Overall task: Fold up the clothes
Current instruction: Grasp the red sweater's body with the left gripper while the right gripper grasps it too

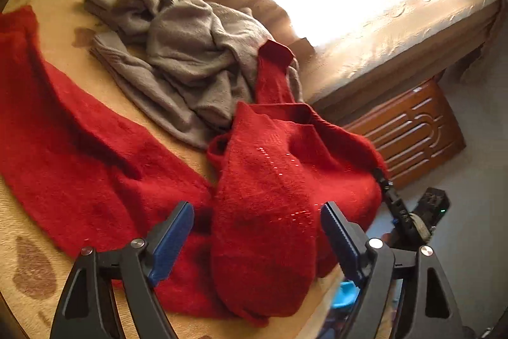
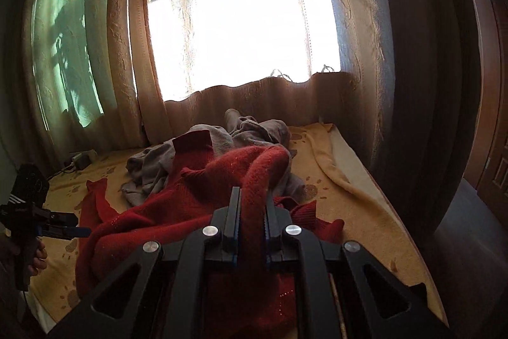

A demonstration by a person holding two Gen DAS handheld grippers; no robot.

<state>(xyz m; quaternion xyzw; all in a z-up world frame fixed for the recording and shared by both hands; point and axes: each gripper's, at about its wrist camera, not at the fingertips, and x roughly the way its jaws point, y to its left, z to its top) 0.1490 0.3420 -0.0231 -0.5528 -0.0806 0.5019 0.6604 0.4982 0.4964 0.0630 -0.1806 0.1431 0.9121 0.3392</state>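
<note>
Nearest the lens in the left wrist view, the left gripper [image 1: 257, 239] stands with its blue-padded jaws spread wide and nothing between the pads; the red sweater [image 1: 270, 196] lies just beyond them, low in the frame. In the right wrist view the right gripper [image 2: 249, 223] is closed on a thick fold of that same red sweater [image 2: 177, 212], the fabric rising from the jaws and arching over toward the middle of the frame — it looks like a sleeve or edge picked up so it can be drawn across the body of the garment. The open left gripper seems poised to take a second hold, which a fold would need to keep the knit from bunching.

A long part of the sweater runs off to the left of the left wrist view, flat on the bed [image 1: 19, 243]. Above it, toward the upper middle, a grey garment [image 1: 190, 59] sits in a crumpled heap, partly under a red strip — not yet folded.

The bed is covered by a yellow blanket with brown leaf shapes. Behind it hang brownish curtains [image 2: 127, 37] with a bright window [image 2: 238, 21] in the upper centre of the right wrist view, and a carved wooden panel [image 1: 409, 135] shows at the right of the left wrist view.
</note>
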